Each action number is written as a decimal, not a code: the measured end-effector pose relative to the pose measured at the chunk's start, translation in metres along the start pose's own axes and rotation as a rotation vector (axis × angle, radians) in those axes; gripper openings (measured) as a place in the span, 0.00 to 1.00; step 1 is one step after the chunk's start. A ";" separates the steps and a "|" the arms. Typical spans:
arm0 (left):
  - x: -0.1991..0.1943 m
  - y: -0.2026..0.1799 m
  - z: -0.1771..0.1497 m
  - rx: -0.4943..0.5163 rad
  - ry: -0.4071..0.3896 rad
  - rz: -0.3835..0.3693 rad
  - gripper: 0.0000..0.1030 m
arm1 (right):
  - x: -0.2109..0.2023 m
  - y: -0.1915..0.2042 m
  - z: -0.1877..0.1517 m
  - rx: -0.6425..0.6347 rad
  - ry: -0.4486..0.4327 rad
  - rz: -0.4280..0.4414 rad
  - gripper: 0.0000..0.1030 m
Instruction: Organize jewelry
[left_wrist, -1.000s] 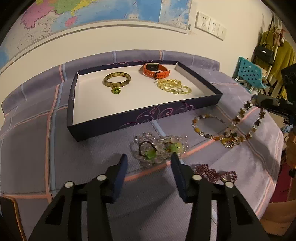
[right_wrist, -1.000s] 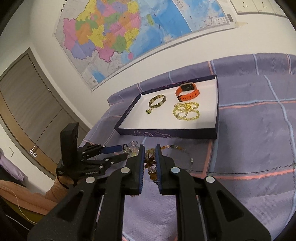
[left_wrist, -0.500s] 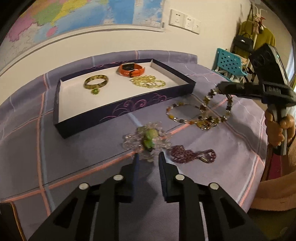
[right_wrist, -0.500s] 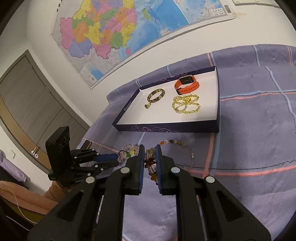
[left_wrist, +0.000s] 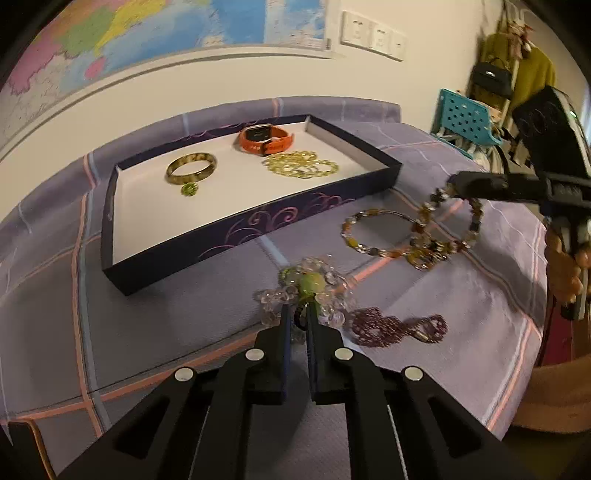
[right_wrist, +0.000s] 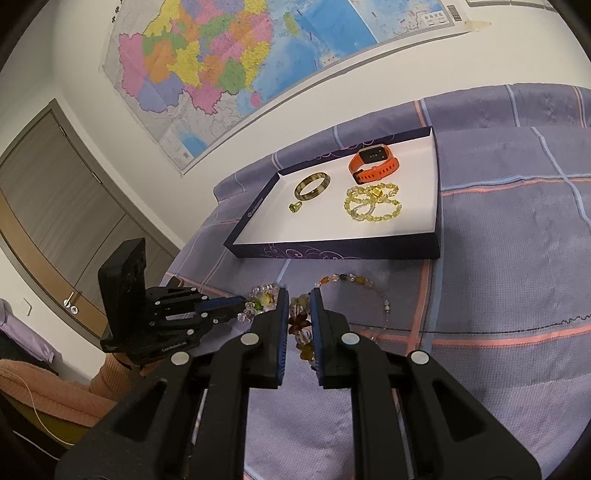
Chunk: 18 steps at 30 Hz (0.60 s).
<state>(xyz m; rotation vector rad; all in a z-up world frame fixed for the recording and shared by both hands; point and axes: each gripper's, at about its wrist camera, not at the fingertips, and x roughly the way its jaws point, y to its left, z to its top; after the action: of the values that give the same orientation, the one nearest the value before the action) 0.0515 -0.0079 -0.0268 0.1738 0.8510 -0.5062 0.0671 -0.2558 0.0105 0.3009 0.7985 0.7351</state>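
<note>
- My left gripper (left_wrist: 298, 320) is pinched tight on the clear bead bracelet (left_wrist: 308, 291): glassy round beads with a couple of green ones, bunched on the purple checked cloth (left_wrist: 147, 332) just in front of the tray (left_wrist: 258, 225).
- My right gripper (right_wrist: 298, 310) is clamped narrow on the amber bead necklace (right_wrist: 354, 282), chunky mixed brown stones.
- The tray's dark and shallow with a white floor and swirl print, holding a bangle (left_wrist: 191, 172), orange watch (left_wrist: 265, 138) and yellow beads (left_wrist: 301, 169).

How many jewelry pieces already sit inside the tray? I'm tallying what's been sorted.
4, all inside the tray: a mottled bangle at back left, a small green ring just before it, an orange watch at the back, and a yellow bead strand in front of the watch.
</note>
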 end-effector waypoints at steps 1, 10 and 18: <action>-0.002 0.000 -0.001 0.000 -0.007 -0.002 0.04 | 0.000 0.000 0.000 0.001 0.000 0.000 0.12; -0.032 0.028 0.004 -0.143 -0.083 -0.049 0.02 | -0.002 0.009 0.005 -0.023 -0.020 0.006 0.12; -0.046 0.027 0.017 -0.144 -0.130 -0.065 0.02 | -0.005 0.019 0.019 -0.054 -0.040 0.015 0.12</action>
<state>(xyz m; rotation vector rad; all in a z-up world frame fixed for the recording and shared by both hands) 0.0511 0.0257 0.0178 -0.0188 0.7641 -0.5091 0.0696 -0.2452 0.0360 0.2726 0.7377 0.7611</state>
